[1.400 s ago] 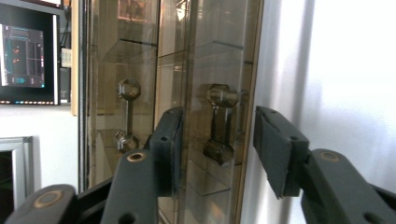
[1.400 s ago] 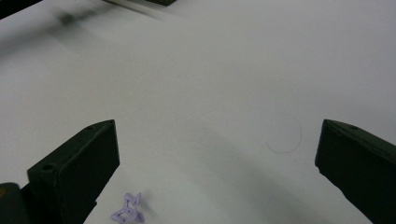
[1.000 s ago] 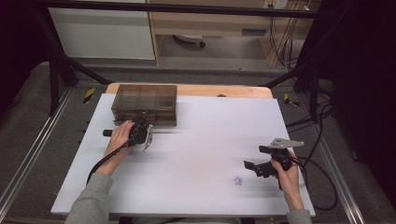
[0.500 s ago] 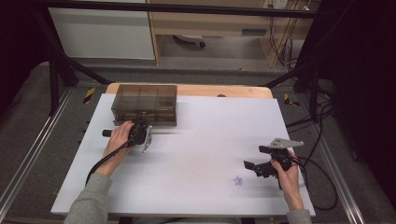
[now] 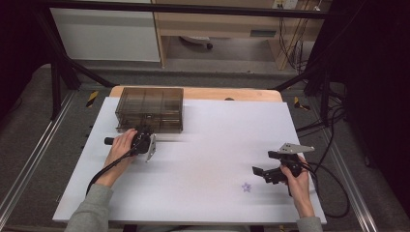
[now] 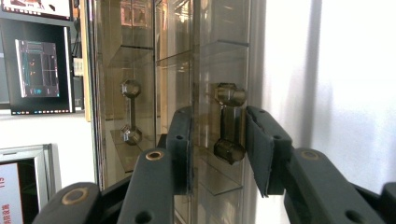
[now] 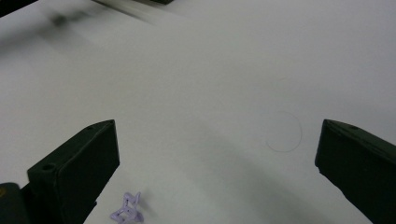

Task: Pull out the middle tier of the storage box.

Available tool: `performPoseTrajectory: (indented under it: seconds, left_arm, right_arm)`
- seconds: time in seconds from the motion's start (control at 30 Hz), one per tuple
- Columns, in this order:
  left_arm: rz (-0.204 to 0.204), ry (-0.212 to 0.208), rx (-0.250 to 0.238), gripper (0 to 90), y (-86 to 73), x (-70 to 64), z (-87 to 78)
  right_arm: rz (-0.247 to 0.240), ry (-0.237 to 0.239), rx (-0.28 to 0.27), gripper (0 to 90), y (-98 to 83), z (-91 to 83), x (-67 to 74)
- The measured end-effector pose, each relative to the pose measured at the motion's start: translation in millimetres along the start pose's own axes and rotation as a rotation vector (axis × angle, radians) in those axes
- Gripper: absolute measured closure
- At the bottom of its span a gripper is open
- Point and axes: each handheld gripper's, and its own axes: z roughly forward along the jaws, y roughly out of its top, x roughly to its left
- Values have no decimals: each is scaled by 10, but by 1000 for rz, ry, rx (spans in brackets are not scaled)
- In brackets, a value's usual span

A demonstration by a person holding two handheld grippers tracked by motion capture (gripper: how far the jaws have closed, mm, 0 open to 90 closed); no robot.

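The drawer box (image 5: 149, 109) of smoky clear plastic stands at the far edge of the surface (image 5: 203, 159), straight ahead of the left gripper (image 6: 218, 149), whose jaws sit partly closed on either side of one drawer's bar handle (image 6: 229, 123) — whether the pads press it yet I cannot tell. To do this well, I judge the jaws should close squarely on the bar midway between its two knobs, then pull straight back along the drawer's run, no twisting, so the light box does not slide. The left gripper view gives the handle and a second handle (image 6: 130, 112) beyond the left jaw; the high view instead gives the right gripper (image 5: 266, 166), wide open and empty, with a small purple star (image 5: 247, 187) just beside it
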Motion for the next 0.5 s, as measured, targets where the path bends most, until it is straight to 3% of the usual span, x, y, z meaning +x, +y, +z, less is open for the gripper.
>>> performPoseTrajectory:
  seconds: [0.5]
  left_arm:
    - [5, 3, -14, 632, 11, -31, -67]
  right_arm:
    - [0, 0, 0, 5, 0, 0, 2]
